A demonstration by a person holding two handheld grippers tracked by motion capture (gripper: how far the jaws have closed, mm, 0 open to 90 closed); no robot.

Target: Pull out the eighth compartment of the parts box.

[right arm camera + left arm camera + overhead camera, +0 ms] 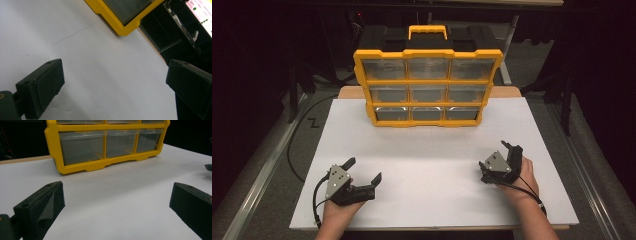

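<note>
Both my grippers, left (364, 170) and right (508, 150), rest on the white table (432, 170) with fingers spread and empty, well apart from the yellow drawer organizer (428, 82) standing upright at the far edge, ready to reach its drawers.

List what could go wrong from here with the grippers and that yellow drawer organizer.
1. The yellow drawer organizer stands upright on its edge; pulling a drawer might tip it forward.
2. The clear drawers look smooth and all shut, so the open left gripper may slip off a front.
3. The right gripper, also open, points off toward the organizer's corner and may need re-aiming.
</note>
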